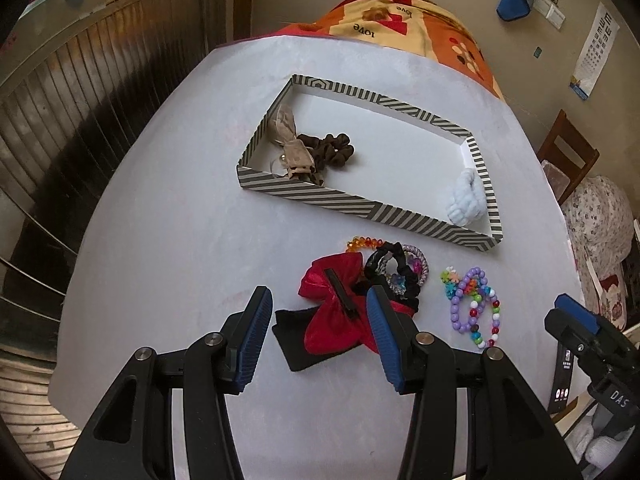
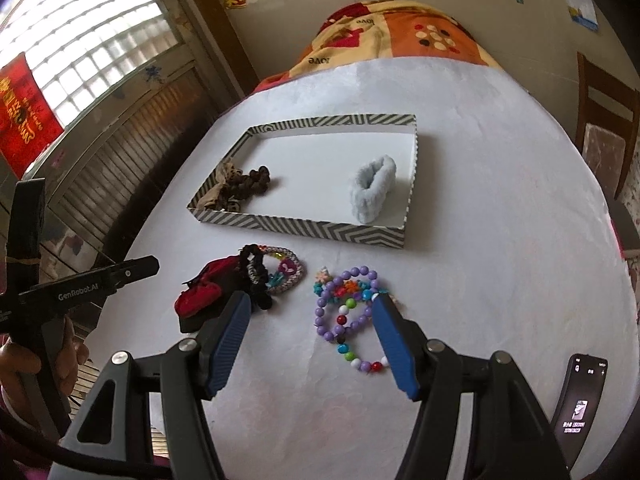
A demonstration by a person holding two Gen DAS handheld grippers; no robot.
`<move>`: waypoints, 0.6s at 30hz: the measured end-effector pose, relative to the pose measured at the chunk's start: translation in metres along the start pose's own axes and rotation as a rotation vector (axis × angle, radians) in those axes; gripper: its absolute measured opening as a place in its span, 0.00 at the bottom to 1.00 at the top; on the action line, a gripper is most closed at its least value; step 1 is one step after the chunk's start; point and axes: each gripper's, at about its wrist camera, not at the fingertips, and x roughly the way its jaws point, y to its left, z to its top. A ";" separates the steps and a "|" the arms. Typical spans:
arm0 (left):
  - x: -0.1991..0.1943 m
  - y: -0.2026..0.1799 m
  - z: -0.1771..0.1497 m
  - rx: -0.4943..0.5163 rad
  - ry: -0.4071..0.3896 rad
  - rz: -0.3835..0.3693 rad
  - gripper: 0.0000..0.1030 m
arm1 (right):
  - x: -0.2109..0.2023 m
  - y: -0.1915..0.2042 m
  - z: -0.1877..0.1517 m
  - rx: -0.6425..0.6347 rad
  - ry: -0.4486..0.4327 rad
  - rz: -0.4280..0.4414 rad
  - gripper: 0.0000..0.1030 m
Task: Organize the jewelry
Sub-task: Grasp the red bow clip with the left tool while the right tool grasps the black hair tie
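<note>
A striped shallow tray (image 1: 304, 194) (image 2: 304, 227) lies mid-table and holds a brown scrunchie (image 1: 334, 150) (image 2: 256, 178), a beige bow (image 1: 290, 148) and a pale blue scrunchie (image 1: 466, 200) (image 2: 370, 188). In front of it lie a red bow clip (image 1: 336, 312) (image 2: 200, 294), black and braided hair ties (image 1: 396, 270) (image 2: 276, 274), an orange bead piece (image 1: 362, 243) and beaded bracelets (image 1: 476, 306) (image 2: 344, 312). My left gripper (image 1: 318, 306) hangs open above the red bow, which shows between its fingers. Over the bracelets my right gripper (image 2: 310, 312) stands open, holding nothing.
A phone (image 2: 578, 396) lies at the table's near right edge. A patterned blanket (image 1: 404, 20) covers the far end. A wooden chair (image 2: 604, 120) stands to the right. A person's hand (image 2: 24, 364) holds the left gripper's handle.
</note>
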 end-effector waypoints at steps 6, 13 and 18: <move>-0.002 0.004 -0.001 -0.007 -0.003 0.000 0.27 | 0.001 0.012 -0.001 -0.014 0.001 0.011 0.65; 0.000 0.006 -0.002 -0.006 0.006 -0.005 0.27 | 0.002 0.023 -0.001 -0.030 -0.001 0.013 0.65; 0.003 0.010 -0.001 -0.010 0.016 -0.011 0.27 | 0.006 0.029 0.000 -0.038 0.005 0.019 0.65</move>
